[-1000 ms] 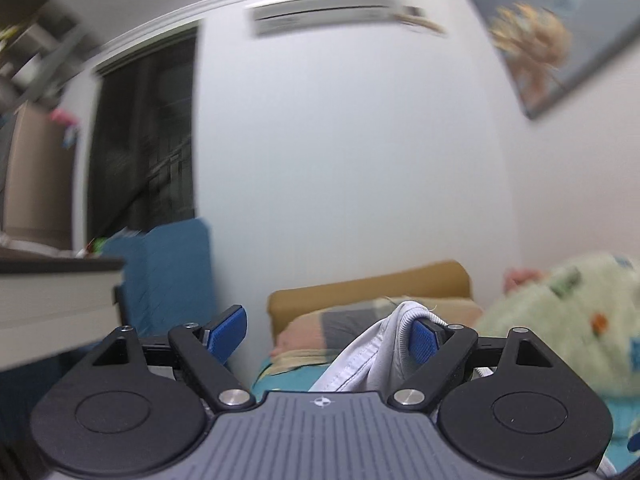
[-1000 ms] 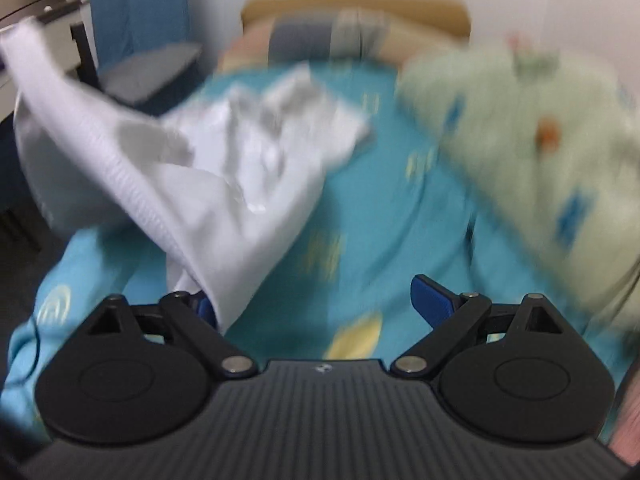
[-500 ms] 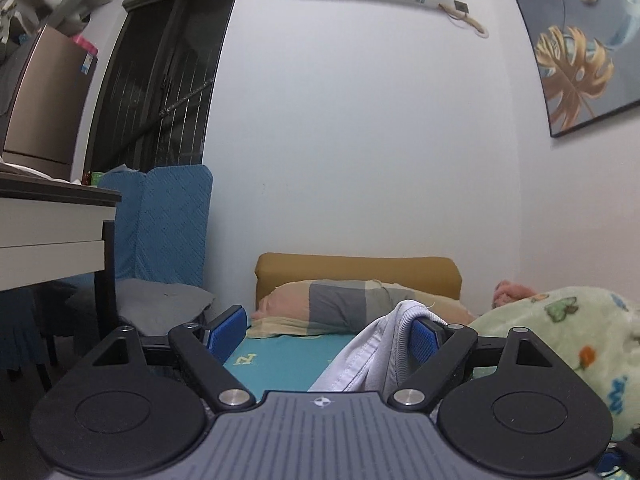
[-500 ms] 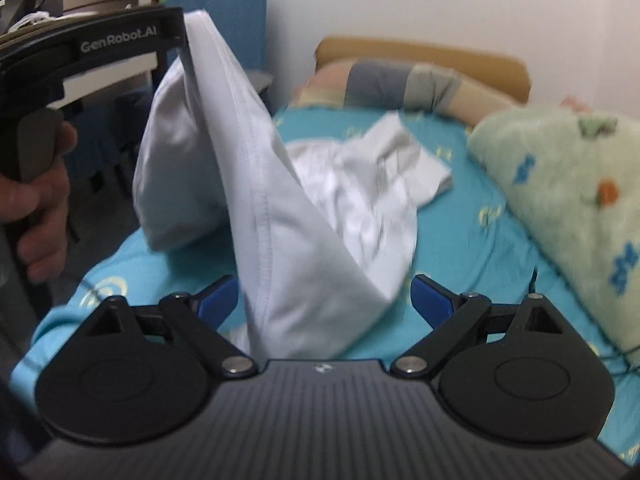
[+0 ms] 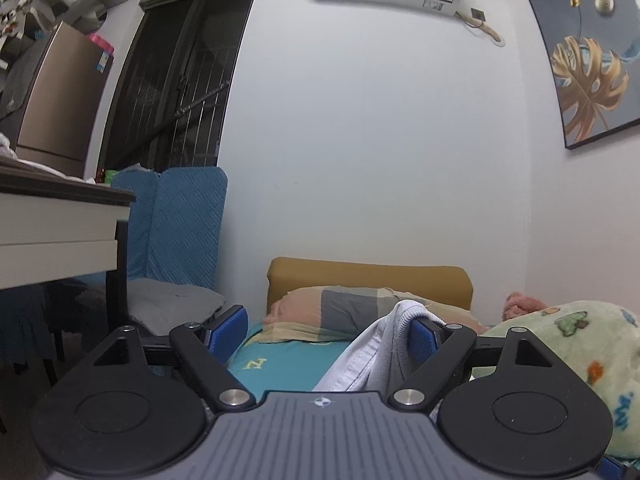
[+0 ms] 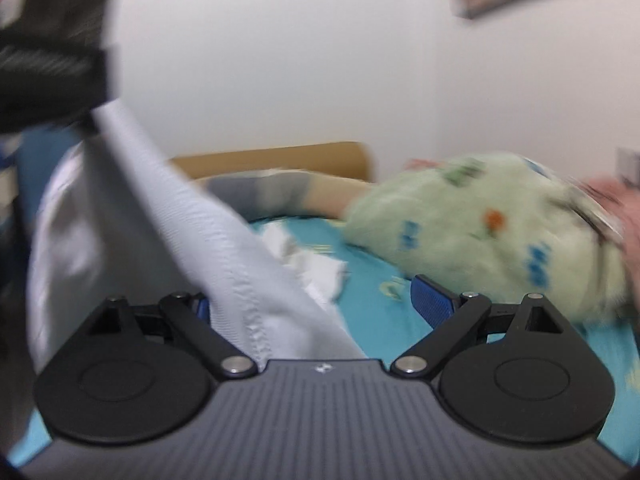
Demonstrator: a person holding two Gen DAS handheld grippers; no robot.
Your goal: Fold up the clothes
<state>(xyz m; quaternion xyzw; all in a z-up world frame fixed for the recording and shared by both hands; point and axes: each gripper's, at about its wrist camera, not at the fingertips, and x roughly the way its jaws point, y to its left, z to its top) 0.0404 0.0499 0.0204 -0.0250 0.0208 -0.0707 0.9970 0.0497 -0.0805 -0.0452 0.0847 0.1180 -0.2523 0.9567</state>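
Observation:
A white garment hangs stretched between my two grippers above the teal bed. In the left wrist view its ribbed hem drapes over the right blue pad, with my left gripper standing wide open. In the right wrist view the cloth runs down over the left pad of my right gripper, whose jaws also stand wide apart. The left gripper's black body shows at the upper left, holding the cloth's top. More white cloth lies crumpled on the bed.
A green fleece blanket is heaped on the bed's right side. A pillow and tan headboard sit at the far end. A desk and a blue-covered chair stand to the left.
My right gripper has tilted upward and swung right, blurring the view. The garment stays draped over its left pad. The left gripper has barely moved.

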